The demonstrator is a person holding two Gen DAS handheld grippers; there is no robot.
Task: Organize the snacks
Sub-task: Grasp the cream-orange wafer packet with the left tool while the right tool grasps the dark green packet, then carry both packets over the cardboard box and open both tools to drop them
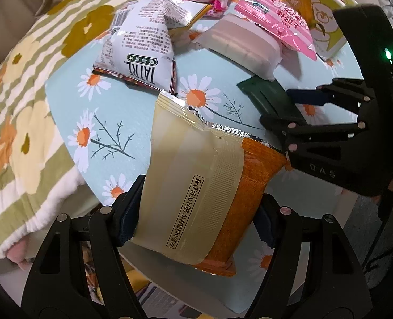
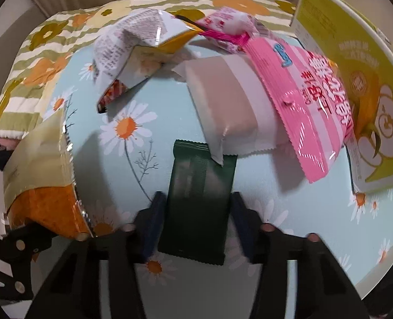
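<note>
Gripping a beige-and-orange snack packet [image 1: 196,186] by its long edges, the left hand-held gripper [image 1: 196,228] holds it above the daisy-print bench [image 1: 143,111], long axis pointing forward. The right hand-held gripper [image 2: 196,226] straddles a dark green packet [image 2: 199,199] lying lengthwise away; contact is unclear.

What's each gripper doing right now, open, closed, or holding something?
Left gripper: shut on the beige and orange snack packet.
Right gripper: fingers on either side of the dark green packet; firm grip cannot be told.
</note>
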